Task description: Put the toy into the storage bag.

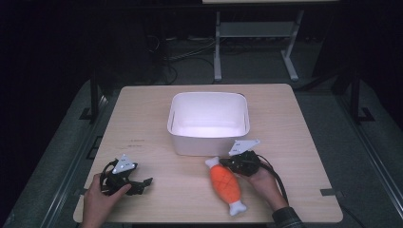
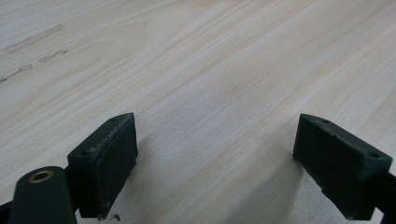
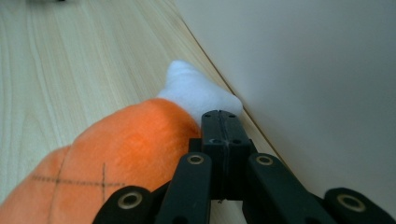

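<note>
Your right gripper (image 3: 223, 122) has its black jaws pressed flat together with nothing between them, beside the plush orange toy (image 1: 225, 184) with soft white ends, which lies on the pale wood-grain table (image 1: 294, 142) just before the smooth white plastic bin (image 1: 209, 124). Your left gripper (image 2: 215, 163) rests with blocky pads spread wide over bare wood.

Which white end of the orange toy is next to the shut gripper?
The far end, beside the white bin. The right gripper sits there; the other white end points toward the table's near edge.
</note>
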